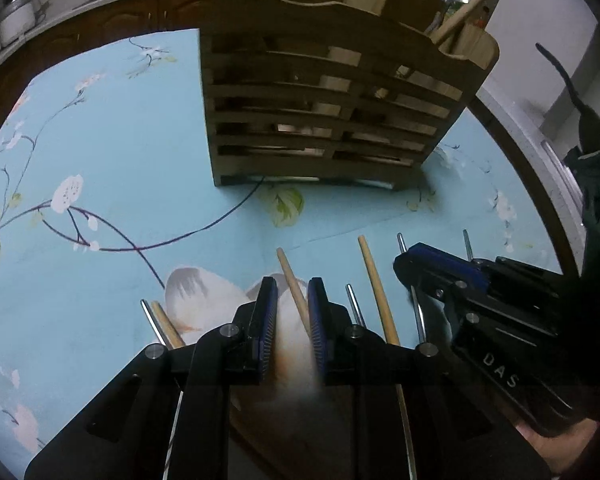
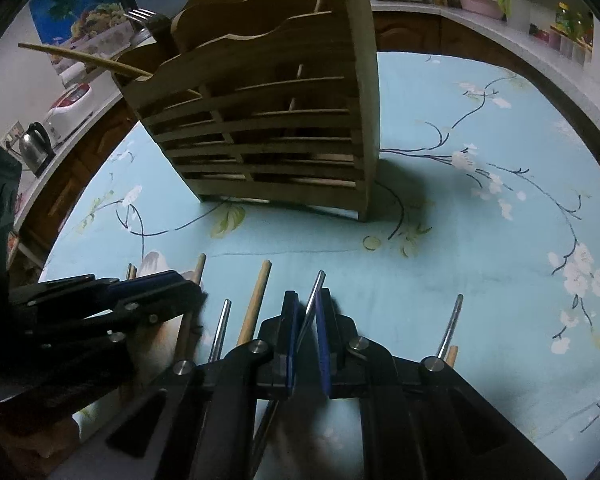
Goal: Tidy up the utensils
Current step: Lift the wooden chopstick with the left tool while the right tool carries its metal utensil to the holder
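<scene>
before the wooden rack, left tongs bracket a wooden chopstick — right tongs a metal one.

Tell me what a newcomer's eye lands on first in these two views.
The slatted wooden utensil rack stands upright at the far middle of the blue flowered tablecloth. Near the cameras lies a row of wooden and metal chopsticks. The left gripper brackets a wooden chopstick; the right gripper brackets a metal chopstick.

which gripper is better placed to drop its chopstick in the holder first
Left, marginally: left gripper straddles a wooden chopstick facing the wooden holder. Right gripper straddles a metal chopstick, holder off to its left.
</scene>
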`<action>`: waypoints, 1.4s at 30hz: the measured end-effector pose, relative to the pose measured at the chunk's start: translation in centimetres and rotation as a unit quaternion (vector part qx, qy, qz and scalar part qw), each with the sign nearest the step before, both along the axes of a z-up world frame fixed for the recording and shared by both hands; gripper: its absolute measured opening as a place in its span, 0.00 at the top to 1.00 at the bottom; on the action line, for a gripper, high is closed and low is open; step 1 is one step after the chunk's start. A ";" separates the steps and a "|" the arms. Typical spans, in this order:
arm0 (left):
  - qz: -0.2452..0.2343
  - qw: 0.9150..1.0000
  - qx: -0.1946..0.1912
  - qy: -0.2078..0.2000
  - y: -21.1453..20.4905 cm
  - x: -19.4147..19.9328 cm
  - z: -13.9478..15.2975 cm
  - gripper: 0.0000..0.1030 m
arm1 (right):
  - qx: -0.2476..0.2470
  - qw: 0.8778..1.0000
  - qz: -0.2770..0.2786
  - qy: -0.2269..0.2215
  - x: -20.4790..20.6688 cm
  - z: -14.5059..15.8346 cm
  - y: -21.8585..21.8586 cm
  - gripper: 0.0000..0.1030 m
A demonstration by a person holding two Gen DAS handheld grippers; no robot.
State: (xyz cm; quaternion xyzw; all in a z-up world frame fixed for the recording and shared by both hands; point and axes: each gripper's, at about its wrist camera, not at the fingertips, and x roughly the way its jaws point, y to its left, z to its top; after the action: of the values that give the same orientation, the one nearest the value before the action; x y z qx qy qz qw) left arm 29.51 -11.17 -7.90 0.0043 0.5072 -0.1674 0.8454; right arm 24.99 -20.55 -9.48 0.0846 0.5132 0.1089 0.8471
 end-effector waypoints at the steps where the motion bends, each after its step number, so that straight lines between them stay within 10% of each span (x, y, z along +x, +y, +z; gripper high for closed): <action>1: -0.003 1.000 0.010 -0.003 -0.3 0.0 0.2 0.86 | -0.001 1.000 0.002 -0.002 -0.1 0.0 0.0 0.91; 7: -0.023 0.999 0.043 -0.014 -1.3 0.0 0.9 0.89 | -0.002 1.000 -0.004 -0.007 -0.3 0.0 0.1 0.92; 25: -0.011 0.985 -0.119 -0.120 5.5 -8.9 14.2 0.96 | 0.097 0.988 -0.040 -0.114 -7.2 10.7 -4.4 0.96; 42: -0.013 0.965 -0.147 -0.218 7.0 -12.4 19.5 0.96 | 0.094 0.971 -0.039 -0.215 -9.1 18.9 -5.3 0.96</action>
State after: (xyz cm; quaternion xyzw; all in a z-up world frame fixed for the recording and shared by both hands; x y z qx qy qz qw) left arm 17.15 -4.15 11.58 -0.0772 0.2805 -0.2459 0.9246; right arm 15.86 -25.89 9.45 0.1582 0.3029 0.1394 0.9294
